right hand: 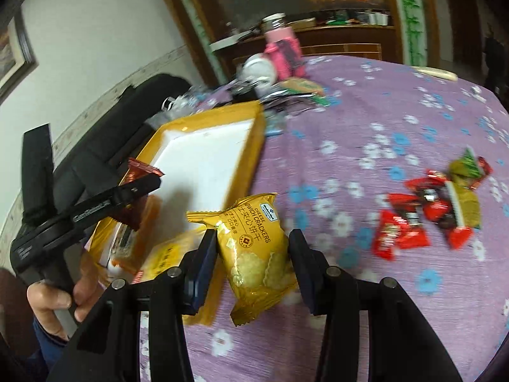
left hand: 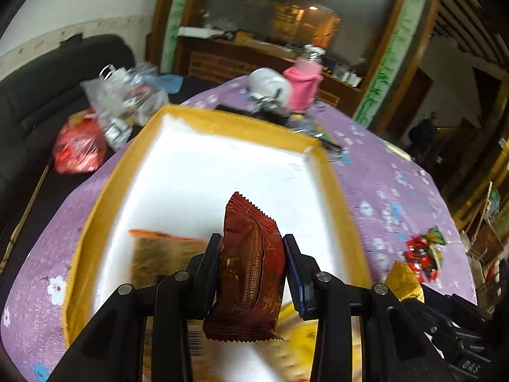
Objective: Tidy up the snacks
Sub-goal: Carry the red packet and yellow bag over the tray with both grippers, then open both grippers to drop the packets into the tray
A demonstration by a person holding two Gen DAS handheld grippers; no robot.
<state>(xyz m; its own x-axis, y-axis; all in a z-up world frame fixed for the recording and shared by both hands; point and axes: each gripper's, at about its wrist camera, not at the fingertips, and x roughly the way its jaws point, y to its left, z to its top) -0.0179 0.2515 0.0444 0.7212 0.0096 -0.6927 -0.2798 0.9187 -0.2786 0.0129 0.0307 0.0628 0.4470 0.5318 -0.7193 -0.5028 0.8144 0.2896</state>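
Note:
My left gripper (left hand: 253,264) is shut on a dark red snack packet (left hand: 251,273) and holds it upright above the white floor of the yellow-rimmed box (left hand: 229,121). An orange-edged packet (left hand: 162,251) and a yellow packet (left hand: 299,334) lie in the box below. My right gripper (right hand: 253,254) is shut on a yellow cheese cracker packet (right hand: 254,254), held above the purple cloth just right of the box (right hand: 254,146). The left gripper (right hand: 140,187) with the red packet (right hand: 140,168) shows at the left in the right wrist view.
A pile of red and gold wrapped snacks (right hand: 432,210) lies on the purple flowered tablecloth (right hand: 366,111) to the right; it also shows in the left wrist view (left hand: 423,251). A pink bottle (right hand: 283,54), a white mug (right hand: 259,67) and dark wrappers stand beyond the box. Bags (left hand: 79,146) sit on a dark sofa to the left.

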